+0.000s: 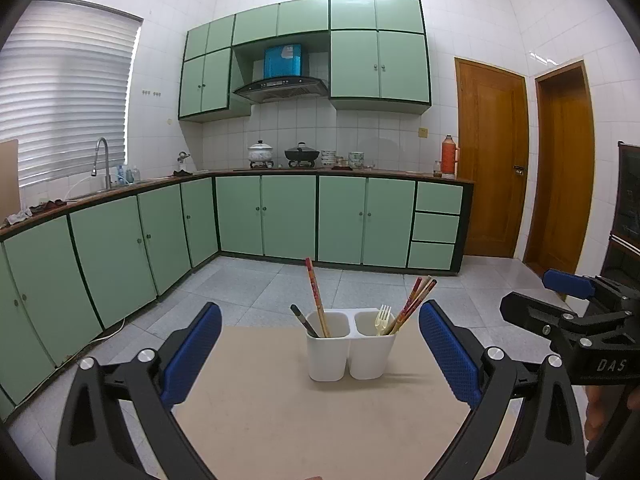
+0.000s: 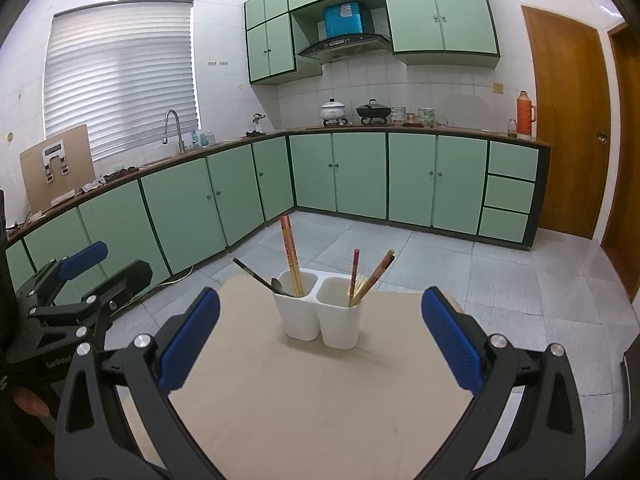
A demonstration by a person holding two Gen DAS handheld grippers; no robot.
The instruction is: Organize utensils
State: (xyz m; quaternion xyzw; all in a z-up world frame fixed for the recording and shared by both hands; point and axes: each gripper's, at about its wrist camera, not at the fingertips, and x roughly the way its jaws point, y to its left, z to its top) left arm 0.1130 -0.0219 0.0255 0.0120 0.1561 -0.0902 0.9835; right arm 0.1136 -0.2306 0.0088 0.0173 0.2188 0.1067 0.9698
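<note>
**Both claws apart over the table, utensils standing in the holder**

The left claw [image 1: 320,354] hangs with its blue pads spread wide, gripping nothing — the right claw [image 2: 320,346] likewise. Between and beyond them, toward the far edge of the tan table [image 2: 304,400], stands a white two-cup holder [image 1: 350,346]. Its left cup holds red chopsticks [image 1: 317,298] and a dark utensil; its right cup a pale fork [image 1: 383,319] and more chopsticks.

The utensils' lower ends are hidden inside the holder [image 1: 350,346]. The table [image 1: 280,420] is cut off at the bottom edge. Countertop items are too small to be identified.
</note>
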